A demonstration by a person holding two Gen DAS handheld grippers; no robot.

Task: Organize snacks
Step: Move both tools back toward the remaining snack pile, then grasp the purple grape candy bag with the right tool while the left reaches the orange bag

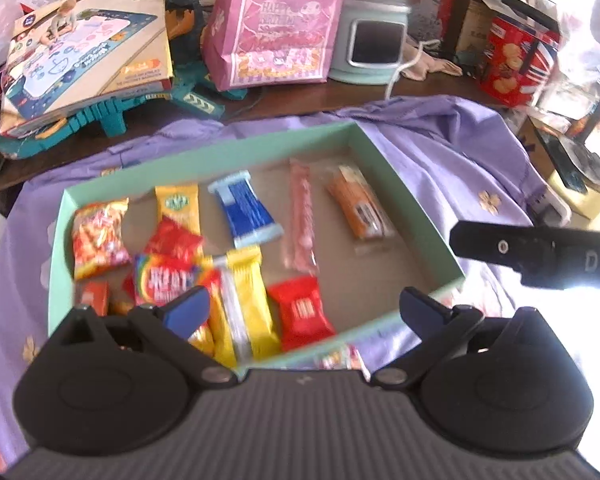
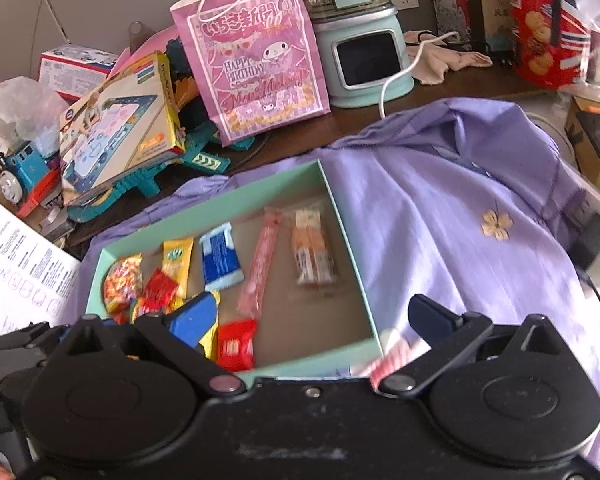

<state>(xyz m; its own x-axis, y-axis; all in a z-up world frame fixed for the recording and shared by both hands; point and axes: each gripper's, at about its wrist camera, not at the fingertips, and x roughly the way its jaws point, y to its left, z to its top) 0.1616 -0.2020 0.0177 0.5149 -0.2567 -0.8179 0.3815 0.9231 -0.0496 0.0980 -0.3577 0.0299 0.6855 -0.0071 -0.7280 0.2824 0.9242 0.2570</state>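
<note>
Left wrist view: left gripper point(image 1: 304, 308) spread wide, empty, above mint box point(image 1: 412, 204) on purple cloth point(image 1: 460, 160); right gripper point(image 2: 312, 316) likewise agape. Snack packets point(image 1: 300, 312) inside: probably light, crinkly, slippery film. Best pinched across flat sealed ends, gently.

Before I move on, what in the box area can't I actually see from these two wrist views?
- Snacks at the near left of the green box: hidden behind the left gripper in its view, and behind the right gripper in its view.
- Pink-and-white wrapper outside the box's near corner: blurred, partly covered by the right gripper.
- Wrapper lettering: too blurred in both views.
</note>
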